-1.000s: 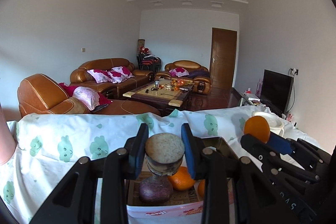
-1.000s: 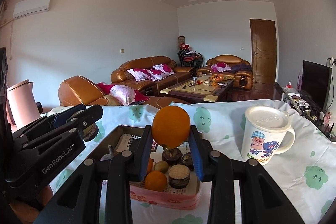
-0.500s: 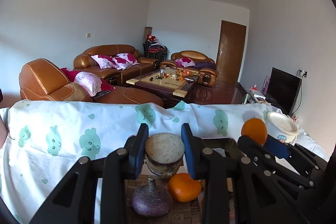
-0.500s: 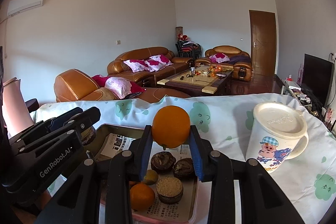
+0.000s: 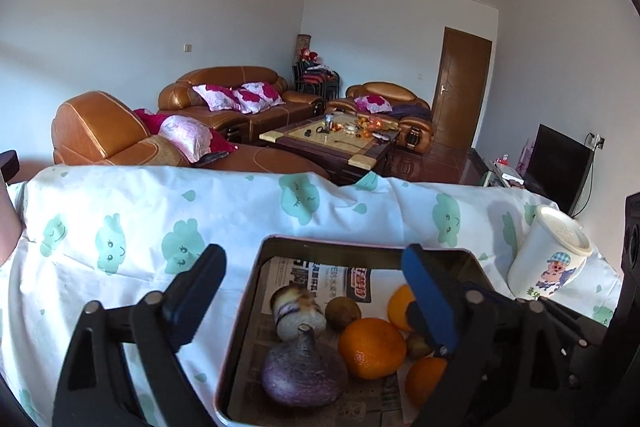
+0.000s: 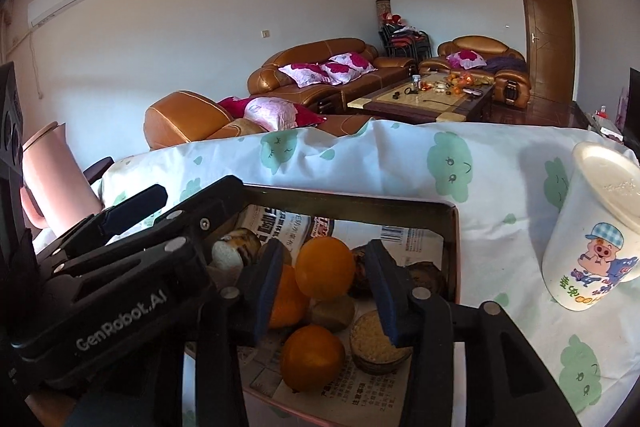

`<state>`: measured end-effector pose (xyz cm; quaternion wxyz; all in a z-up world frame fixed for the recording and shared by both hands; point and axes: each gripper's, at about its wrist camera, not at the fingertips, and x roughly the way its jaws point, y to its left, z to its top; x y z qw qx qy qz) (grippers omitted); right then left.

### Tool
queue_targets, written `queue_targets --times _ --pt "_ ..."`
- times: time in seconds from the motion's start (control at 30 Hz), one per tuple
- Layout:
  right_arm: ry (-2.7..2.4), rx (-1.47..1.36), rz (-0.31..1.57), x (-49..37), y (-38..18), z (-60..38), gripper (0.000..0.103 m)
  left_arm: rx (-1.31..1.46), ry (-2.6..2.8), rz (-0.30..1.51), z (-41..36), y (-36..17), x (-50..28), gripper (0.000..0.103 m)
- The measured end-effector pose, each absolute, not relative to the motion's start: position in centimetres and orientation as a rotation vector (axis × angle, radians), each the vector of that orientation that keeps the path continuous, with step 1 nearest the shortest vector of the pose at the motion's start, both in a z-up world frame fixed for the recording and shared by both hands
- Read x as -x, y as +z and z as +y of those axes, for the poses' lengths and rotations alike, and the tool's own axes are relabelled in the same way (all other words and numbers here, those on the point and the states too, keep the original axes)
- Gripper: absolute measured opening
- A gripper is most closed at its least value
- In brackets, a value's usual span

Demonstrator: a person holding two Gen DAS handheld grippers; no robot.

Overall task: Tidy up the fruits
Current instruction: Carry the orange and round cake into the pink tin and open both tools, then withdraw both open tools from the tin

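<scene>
A metal tray (image 5: 332, 242) lined with newspaper holds several fruits on the cloth-covered table. My left gripper (image 5: 312, 261) hangs over the tray's far half, its jaws opening wide with nothing between them. The brown cut fruit (image 5: 296, 311) lies blurred on its side below, beside a purple fruit (image 5: 304, 375) and an orange (image 5: 372, 347). My right gripper (image 6: 324, 257) is low over the tray (image 6: 360, 201), its jaws opening. An orange (image 6: 325, 267) sits between the pads with a gap on each side, on top of other fruits. The left gripper (image 6: 180, 201) shows at the left.
A white lidded cartoon mug (image 6: 592, 239) stands right of the tray, close to the right gripper. A pink jug (image 6: 52, 183) is at the table's left end. The clouds-print cloth (image 5: 120, 227) spreads left of and behind the tray. Sofas and a coffee table lie beyond the far edge.
Both grippers sank toward the tray. The left jaws opened and the cut fruit dropped into the tray. The right jaws parted from the orange, which now rests on other fruits.
</scene>
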<state>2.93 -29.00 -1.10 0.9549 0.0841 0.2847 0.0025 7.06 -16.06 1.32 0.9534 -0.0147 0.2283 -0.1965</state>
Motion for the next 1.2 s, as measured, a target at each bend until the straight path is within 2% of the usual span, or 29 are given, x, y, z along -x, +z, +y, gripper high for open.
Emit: queue_targets --times 0.03,0.13,0.57,0.77,0.8,0.9,1.2 --pt "0.01 -0.16 0.564 -2.7 -1.0 -28.8 0.065 0.017 -0.408 0.449 -16.2 1.6 -6.7 0.103" --pt "0.027 -0.12 0.515 -1.9 -0.5 -27.8 0.076 -0.023 -0.411 0.415 -16.8 2.2 -5.8 0.103" --pt "-0.177 -0.161 0.503 -0.1 -0.5 -30.2 0.076 0.005 -0.337 0.418 -15.1 2.7 -5.6 0.103" --pt "-0.303 -0.192 0.361 2.2 0.5 -31.0 0.077 0.005 -0.233 0.387 -13.9 2.2 -5.3 0.103" --pt "-0.299 -0.196 0.314 2.8 0.8 -30.9 0.078 -0.009 -0.217 0.376 -13.8 2.1 -5.2 0.103" --pt "-0.339 -0.159 0.217 4.3 1.6 -30.2 0.091 -0.033 -0.201 0.351 -13.5 1.9 -4.6 0.103" --pt "-0.354 -0.088 0.212 4.1 2.1 -28.2 0.093 -0.046 -0.233 0.424 -13.5 1.0 -4.6 0.103"
